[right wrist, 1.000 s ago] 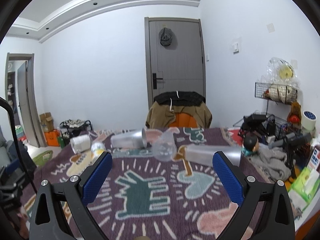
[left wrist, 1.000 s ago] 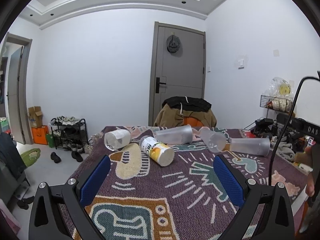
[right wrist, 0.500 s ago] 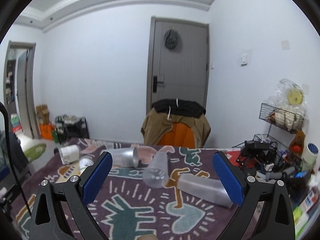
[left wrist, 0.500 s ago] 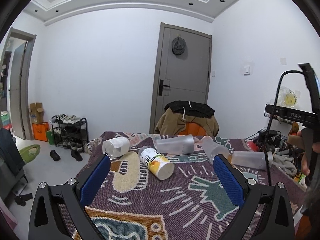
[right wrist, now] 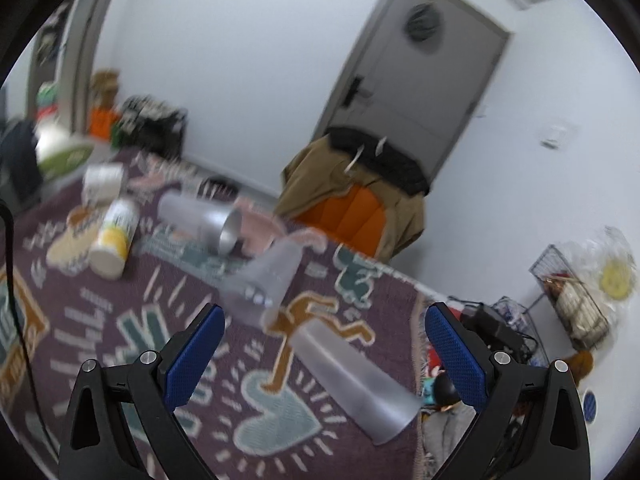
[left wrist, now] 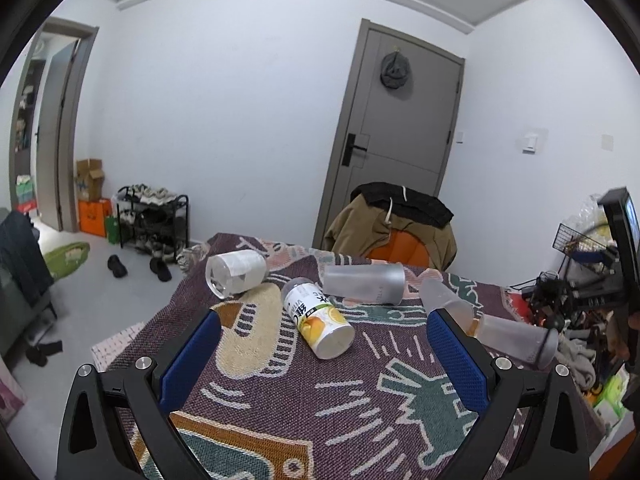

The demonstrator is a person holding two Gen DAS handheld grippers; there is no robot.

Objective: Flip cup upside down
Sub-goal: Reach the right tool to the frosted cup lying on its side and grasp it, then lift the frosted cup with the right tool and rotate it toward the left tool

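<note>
Print on one container only.
The white cylindrical bottle with an orange-fruit label (left wrist: 318,322), lying on its side, shows "VITA" beside green characters I cannot make out.

Frosted, matt translucent plastic cups (left wrist: 363,283) lie on a coarse woven cloth (left wrist: 280,400) with a rough knit texture. A glossy printed paper label wraps the bottle (left wrist: 318,328). Textured blue pads (left wrist: 456,356) line smooth black plastic gripper fingers.

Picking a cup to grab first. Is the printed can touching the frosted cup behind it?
Cannot tell. In the left wrist view the can overlaps the cup; the right wrist view is blurred.
</note>
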